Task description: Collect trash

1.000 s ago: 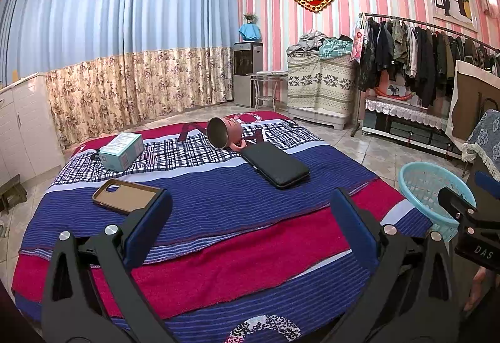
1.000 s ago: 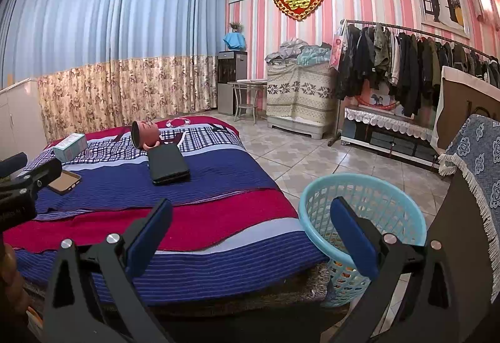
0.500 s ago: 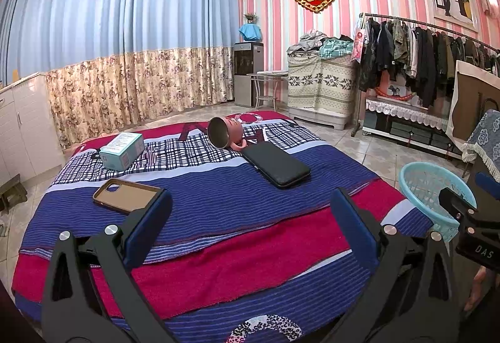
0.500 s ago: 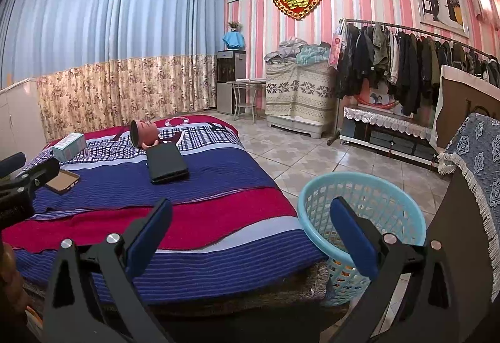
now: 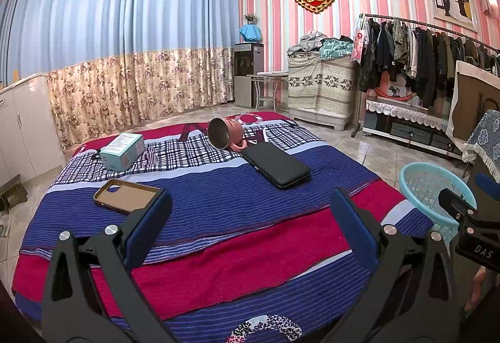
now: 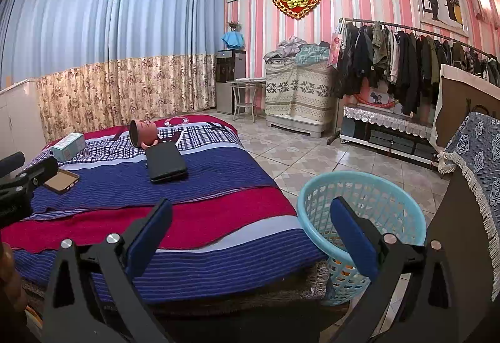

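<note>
Plainly, both grippers hover over the near edge of the striped blue-and-red bed cover (image 5: 218, 205), holding nothing. The left gripper (image 5: 250, 227) has its blue pads spread wide, and so does the right gripper (image 6: 250, 233). On the cover, well beyond the pads, lie a small pale-teal cardboard box (image 5: 122, 151), a brown phone case (image 5: 126, 195), a tipped pink mug (image 5: 225, 136) and, touching the mug, a black wallet-like case (image 5: 275, 165). A light-blue plastic mesh basket (image 6: 368, 186) stands on the floor just beside the cover's right edge.
</note>
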`<state>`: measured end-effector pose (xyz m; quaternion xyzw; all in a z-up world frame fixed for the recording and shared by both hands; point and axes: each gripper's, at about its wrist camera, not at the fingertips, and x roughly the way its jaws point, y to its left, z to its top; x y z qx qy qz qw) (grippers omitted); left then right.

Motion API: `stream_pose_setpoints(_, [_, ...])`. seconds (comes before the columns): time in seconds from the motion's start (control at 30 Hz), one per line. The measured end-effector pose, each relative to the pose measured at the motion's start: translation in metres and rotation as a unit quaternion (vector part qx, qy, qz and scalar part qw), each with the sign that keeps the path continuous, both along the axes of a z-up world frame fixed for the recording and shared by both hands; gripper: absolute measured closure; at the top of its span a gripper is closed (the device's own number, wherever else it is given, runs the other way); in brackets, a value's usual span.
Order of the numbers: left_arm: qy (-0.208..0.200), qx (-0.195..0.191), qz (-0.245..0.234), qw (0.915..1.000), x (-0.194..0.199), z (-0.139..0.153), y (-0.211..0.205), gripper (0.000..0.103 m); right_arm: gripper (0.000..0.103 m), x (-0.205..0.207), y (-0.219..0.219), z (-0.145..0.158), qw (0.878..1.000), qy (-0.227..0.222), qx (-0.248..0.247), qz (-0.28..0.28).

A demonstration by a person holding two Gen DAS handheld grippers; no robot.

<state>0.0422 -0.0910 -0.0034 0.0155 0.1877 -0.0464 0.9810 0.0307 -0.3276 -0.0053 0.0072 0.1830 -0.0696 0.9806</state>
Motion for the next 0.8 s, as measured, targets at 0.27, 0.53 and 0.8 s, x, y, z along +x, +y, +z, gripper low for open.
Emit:
stream_pose_setpoints(0.27, [0.000, -0.002, -0.001, 1.0000, 0.0000, 0.0001, 0.0002, 0.005, 0.005, 0.0002, -0.0001, 0.0003, 1.000, 0.000, 0.000, 0.000])
stream_pose_setpoints(0.53, [-0.007, 0.002, 0.001, 1.0000, 0.0000, 0.0014, 0.0018, 0.005, 0.005, -0.0002, -0.0022, -0.0002, 1.000, -0.002, 0.000, -0.001])
stream_pose_setpoints(0.8, [-0.003, 0.000, -0.003, 1.0000, 0.0033, 0.0019, 0.0055, 0.005, 0.005, -0.0019, -0.0030, -0.0020, 1.000, -0.001, 0.001, -0.001])
